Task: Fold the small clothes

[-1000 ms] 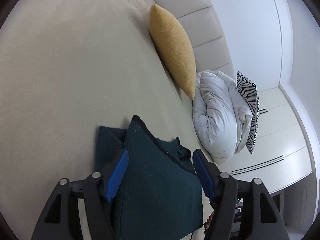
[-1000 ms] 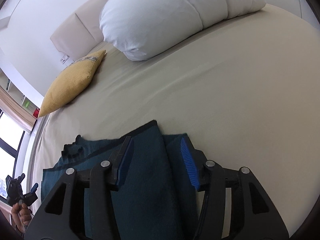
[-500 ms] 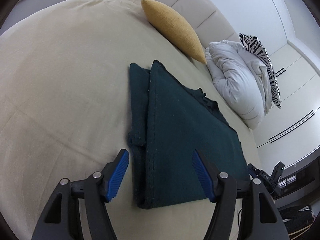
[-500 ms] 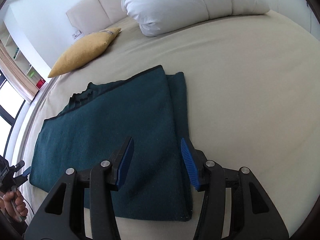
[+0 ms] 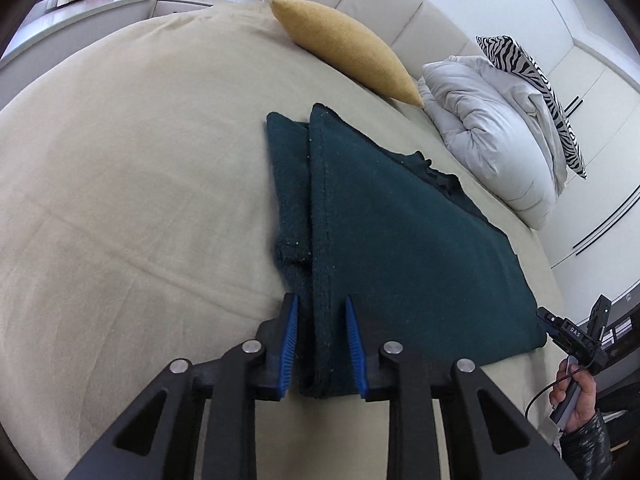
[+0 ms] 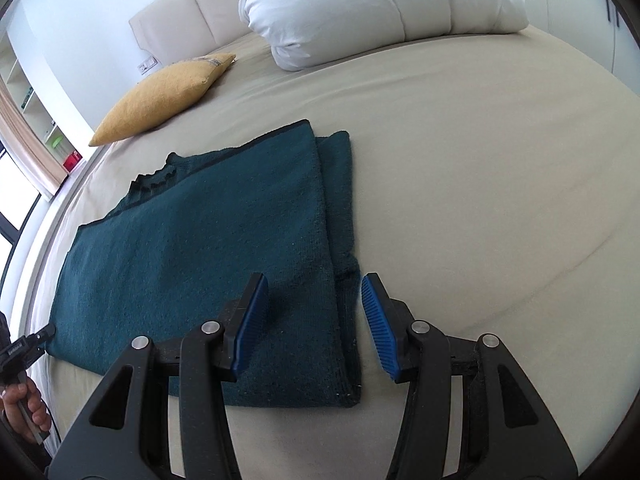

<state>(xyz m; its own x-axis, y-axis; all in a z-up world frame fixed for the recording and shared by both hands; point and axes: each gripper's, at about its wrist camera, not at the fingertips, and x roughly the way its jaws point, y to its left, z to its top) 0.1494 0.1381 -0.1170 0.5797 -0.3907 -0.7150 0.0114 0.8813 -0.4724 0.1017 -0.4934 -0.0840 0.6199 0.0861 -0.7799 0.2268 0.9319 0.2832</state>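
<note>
Teal knit sweater (image 5: 400,240), part-folded, flat on bed (image 5: 120,180). Soft, floppy, likely grippy; grab near-edge corners. My left gripper (image 5: 320,338) closing on near folded edge. My right gripper (image 6: 316,322) released, straddling opposite edge.

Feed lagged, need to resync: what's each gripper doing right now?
Left gripper: closing around the near folded edge of the dark green garment; grip not confirmed.
Right gripper: open, straddling the garment's folded edge, holding nothing.
</note>
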